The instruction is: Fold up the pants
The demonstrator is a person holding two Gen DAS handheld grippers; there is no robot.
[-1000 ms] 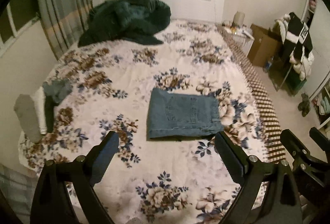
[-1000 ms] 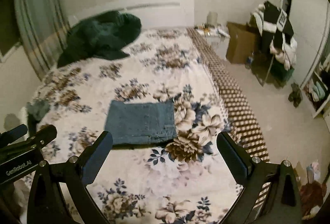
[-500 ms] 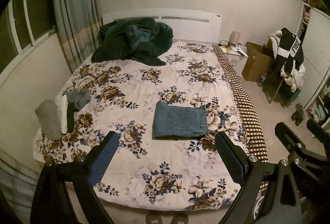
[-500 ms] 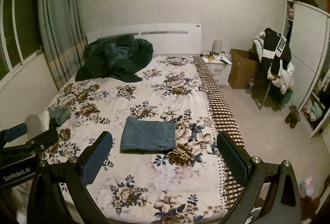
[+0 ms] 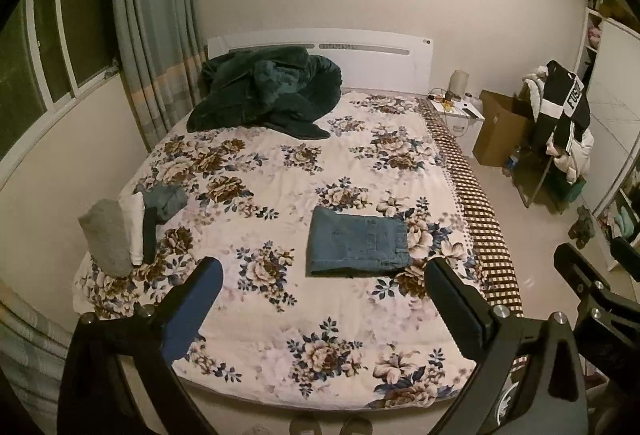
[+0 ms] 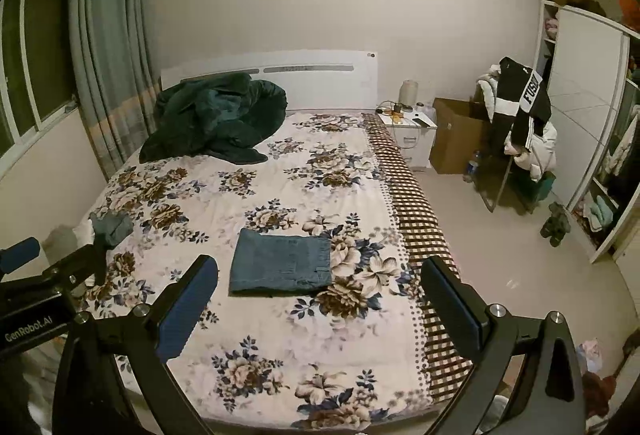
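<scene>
The blue denim pants (image 5: 357,241) lie folded into a flat rectangle on the floral bedspread (image 5: 280,171), right of the bed's middle. They also show in the right wrist view (image 6: 282,262). My left gripper (image 5: 324,277) is open and empty, held back from the foot of the bed, well short of the pants. My right gripper (image 6: 320,275) is open and empty too, at about the same distance. The right gripper shows at the right edge of the left wrist view (image 5: 592,267). The left gripper shows at the left edge of the right wrist view (image 6: 44,259).
A dark green blanket (image 5: 264,91) is heaped at the headboard. Folded clothes (image 5: 132,223) are stacked at the bed's left edge. A nightstand (image 6: 412,135), cardboard box (image 6: 456,135), clothes-laden chair (image 6: 520,135) and wardrobe (image 6: 588,123) stand right of the bed.
Both grippers have pulled back and up from the bed, so the pants look smaller and the whole bed and room are in view. The pants have not moved.
</scene>
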